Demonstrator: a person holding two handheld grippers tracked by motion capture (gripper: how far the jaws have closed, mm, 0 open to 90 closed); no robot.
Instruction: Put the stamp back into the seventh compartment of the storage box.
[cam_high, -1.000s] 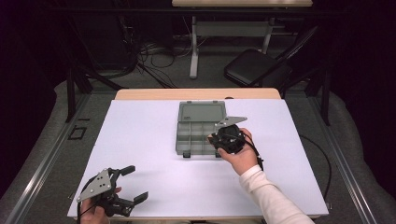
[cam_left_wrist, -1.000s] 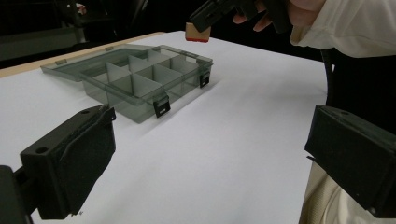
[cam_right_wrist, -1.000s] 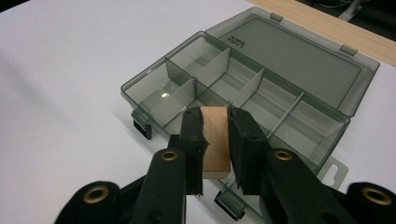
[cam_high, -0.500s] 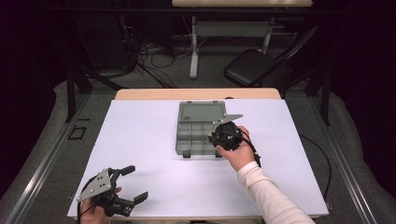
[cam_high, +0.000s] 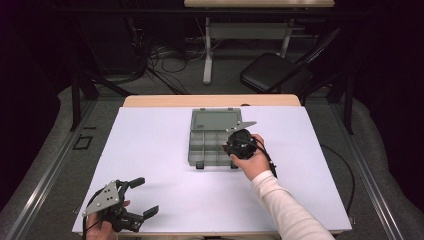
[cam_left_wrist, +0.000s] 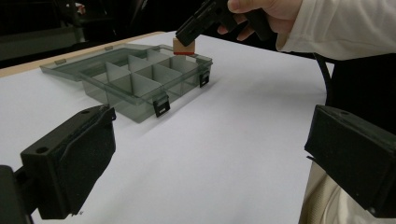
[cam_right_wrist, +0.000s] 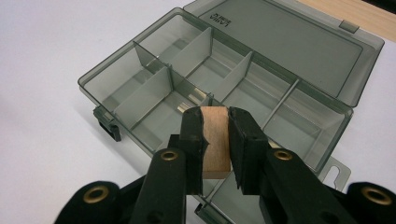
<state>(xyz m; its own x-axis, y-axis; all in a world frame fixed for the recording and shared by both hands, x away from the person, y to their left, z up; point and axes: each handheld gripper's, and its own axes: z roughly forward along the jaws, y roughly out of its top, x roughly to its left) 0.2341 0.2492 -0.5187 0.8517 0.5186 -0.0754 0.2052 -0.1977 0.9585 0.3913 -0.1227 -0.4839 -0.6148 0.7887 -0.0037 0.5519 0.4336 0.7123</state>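
A grey see-through compartment box (cam_high: 216, 141) lies open on the white table, its lid (cam_right_wrist: 289, 46) folded flat behind it and its dividers (cam_right_wrist: 232, 79) bare. My right gripper (cam_right_wrist: 215, 135) is shut on a small wooden block (cam_right_wrist: 216, 140) and holds it just above the box's near right corner (cam_left_wrist: 198, 63). From the left gripper view the wooden block (cam_left_wrist: 183, 46) shows a red lower edge, clamped in the right gripper (cam_left_wrist: 196, 29). My left gripper (cam_high: 141, 197) rests open at the table's front left, far from the box, with nothing between its pads (cam_left_wrist: 70, 163).
The white table top (cam_high: 160, 145) spreads wide around the box. A dark folding chair (cam_high: 275, 72) and a desk frame (cam_high: 207, 50) stand beyond the far edge. The right sleeve (cam_high: 290, 210) crosses the front right of the table.
The right gripper with the block has edged slightly away from me, over the box's near right corner. The left gripper has not moved.
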